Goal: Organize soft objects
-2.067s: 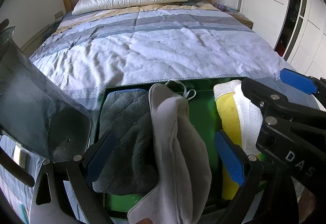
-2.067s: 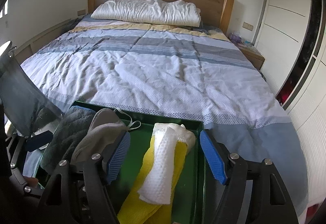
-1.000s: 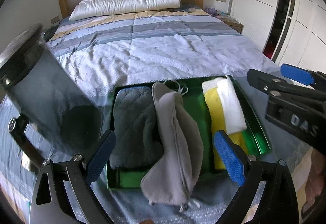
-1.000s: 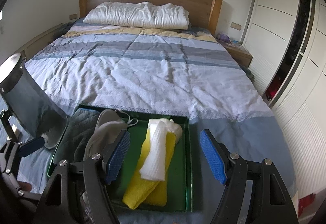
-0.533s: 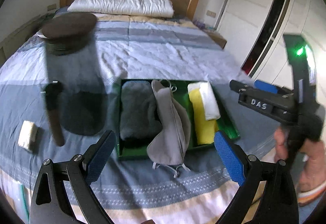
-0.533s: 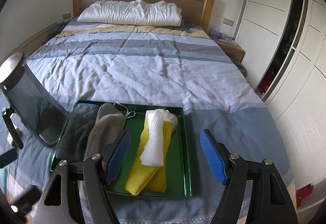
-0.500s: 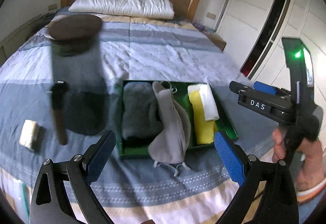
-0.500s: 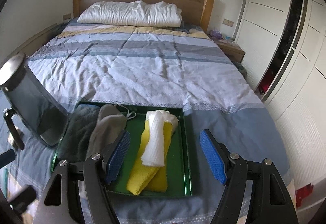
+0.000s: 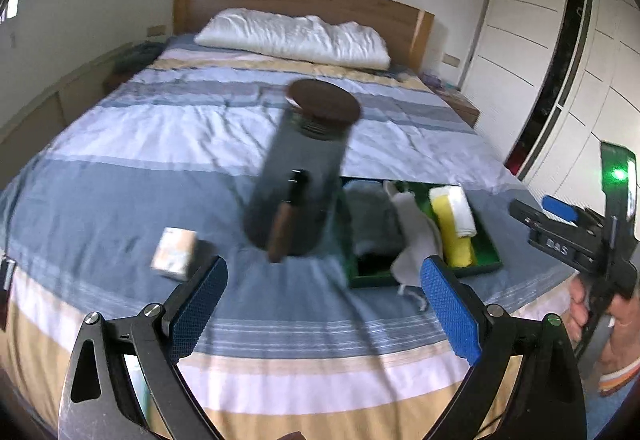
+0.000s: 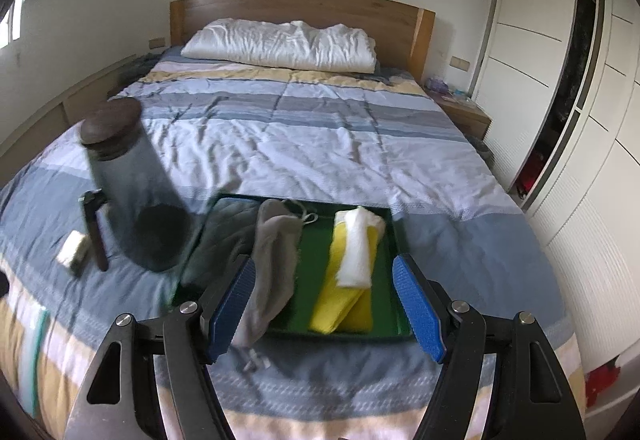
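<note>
A green tray (image 10: pixel 394 240) lies on the bed near its foot. In it lie a dark grey quilted cloth (image 10: pixel 216 240), a light grey pouch (image 10: pixel 272 260) that hangs over the front rim, and a yellow cloth (image 10: pixel 340 280) with a white cloth (image 10: pixel 356 252) on top. The tray also shows in the left wrist view (image 9: pixel 486 252). My left gripper (image 9: pixel 324 312) is open and empty, well back from the tray. My right gripper (image 10: pixel 326 304) is open and empty above the tray's front edge. It also shows in the left wrist view (image 9: pixel 560 220).
A tall dark jar (image 10: pixel 128 184) with a brown lid stands left of the tray. A dark stick (image 10: pixel 94 232) and a small pale sponge (image 10: pixel 74 248) lie left of the jar. A white pillow (image 10: pixel 280 44) and wooden headboard are at the far end. White wardrobes (image 10: pixel 560 80) are on the right.
Both grippers have drawn back and up from the tray. The left view has swung left, so the jar, stick and sponge now sit in its middle.
</note>
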`<action>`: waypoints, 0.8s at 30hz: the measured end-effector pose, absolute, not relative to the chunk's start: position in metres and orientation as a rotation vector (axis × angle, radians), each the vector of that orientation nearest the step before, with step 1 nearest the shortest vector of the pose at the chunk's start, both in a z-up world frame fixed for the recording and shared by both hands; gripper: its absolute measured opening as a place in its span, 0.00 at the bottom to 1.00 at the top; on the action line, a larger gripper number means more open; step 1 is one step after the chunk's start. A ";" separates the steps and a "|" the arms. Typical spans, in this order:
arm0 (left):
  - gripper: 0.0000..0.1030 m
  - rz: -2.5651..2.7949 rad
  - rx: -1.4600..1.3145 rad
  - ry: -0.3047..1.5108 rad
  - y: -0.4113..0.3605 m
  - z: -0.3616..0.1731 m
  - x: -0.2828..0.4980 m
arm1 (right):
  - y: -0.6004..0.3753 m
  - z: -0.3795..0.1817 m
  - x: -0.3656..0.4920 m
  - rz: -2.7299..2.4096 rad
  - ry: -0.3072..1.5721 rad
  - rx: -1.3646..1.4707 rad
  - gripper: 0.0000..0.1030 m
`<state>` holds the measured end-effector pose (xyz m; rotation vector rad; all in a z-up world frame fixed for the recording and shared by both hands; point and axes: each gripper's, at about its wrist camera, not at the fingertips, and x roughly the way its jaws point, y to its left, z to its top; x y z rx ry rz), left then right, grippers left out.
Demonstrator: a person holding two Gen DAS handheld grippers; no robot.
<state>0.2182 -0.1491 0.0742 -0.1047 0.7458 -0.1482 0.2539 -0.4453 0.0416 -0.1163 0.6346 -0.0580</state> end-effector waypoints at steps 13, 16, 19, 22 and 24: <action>0.92 0.027 -0.123 0.680 -0.047 0.088 0.159 | -0.381 0.061 0.169 0.026 0.540 -0.098 0.70; 0.92 0.057 -0.082 0.669 -0.030 0.086 0.144 | -0.364 0.060 0.160 0.050 0.529 -0.101 0.70; 0.92 0.083 -0.038 0.654 -0.015 0.084 0.130 | -0.348 0.058 0.154 0.082 0.525 -0.094 0.70; 0.92 0.103 -0.015 0.666 0.001 0.076 0.121 | -0.333 0.053 0.150 0.106 0.521 -0.091 0.70; 0.92 0.118 -0.007 0.677 0.011 0.072 0.116 | -0.323 0.049 0.150 0.123 0.528 -0.084 0.70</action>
